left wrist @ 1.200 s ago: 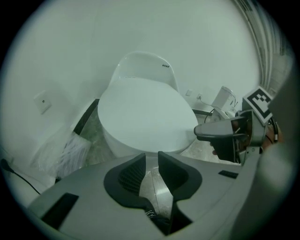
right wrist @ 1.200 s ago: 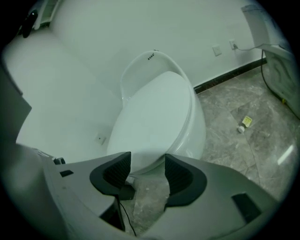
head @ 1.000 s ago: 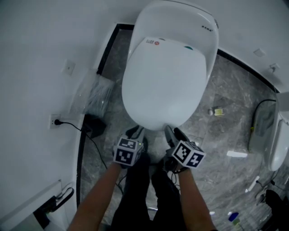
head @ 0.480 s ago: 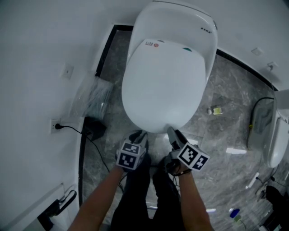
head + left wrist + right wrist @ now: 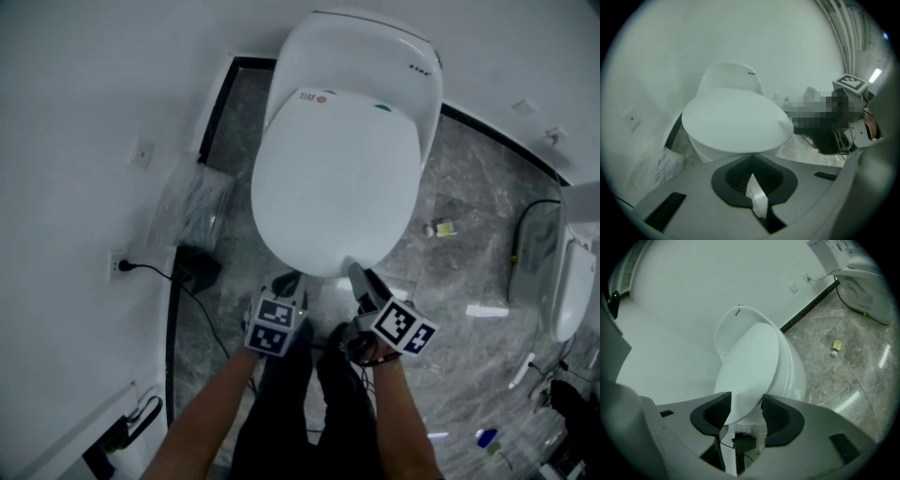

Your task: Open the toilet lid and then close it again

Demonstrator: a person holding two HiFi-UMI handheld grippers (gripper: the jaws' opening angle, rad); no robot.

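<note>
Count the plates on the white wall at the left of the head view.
2. A small plate sits level with the toilet lid; a socket with a black cord plugged in sits lower in the picture. Others may lie out of frame.

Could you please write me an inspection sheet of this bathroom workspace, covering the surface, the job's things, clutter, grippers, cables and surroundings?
Surface: grey marbled floor.
Job's things: toilet lid is down, closed over the bowl.
Clutter: plastic bag left of the toilet; small bottle and white strip on the floor at right.
Grippers: left gripper has its fingers together, empty; right gripper has its fingers apart, with the lid's front edge in line between them, contact unclear.
Cables: black cable runs from wall socket to black box; second cable at right.
Surroundings: white walls; another white fixture at right.
</note>
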